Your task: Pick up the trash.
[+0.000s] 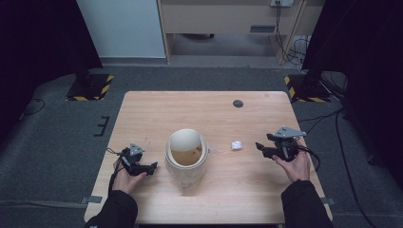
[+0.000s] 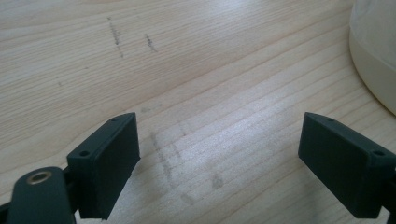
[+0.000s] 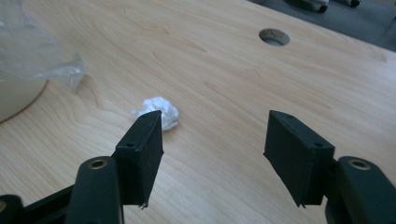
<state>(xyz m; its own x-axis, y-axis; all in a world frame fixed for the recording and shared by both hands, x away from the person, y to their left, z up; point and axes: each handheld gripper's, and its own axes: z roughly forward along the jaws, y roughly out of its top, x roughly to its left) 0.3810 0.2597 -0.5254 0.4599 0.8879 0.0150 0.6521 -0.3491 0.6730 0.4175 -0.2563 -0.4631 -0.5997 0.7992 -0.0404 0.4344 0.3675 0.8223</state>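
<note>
**Both claws apart beside lined bin**

Held left claw [image 1: 153, 166] spread, empty, just beside cream bin [image 1: 186, 160] at mid-worktop [image 1: 157, 107]. Held right claw [image 1: 259, 147] spread, empty, near crumpled white paper ball [image 3: 159, 112] lying right of bin.

Bare table [image 1: 247, 190] between right gripper [image 1: 260, 148] and crumpled paper wad [image 1: 236, 145]. Cream bin [image 1: 186, 161] stands mid-table, just beside left gripper [image 1: 153, 166]. Far half open, save cable hole [image 1: 238, 103].
</note>
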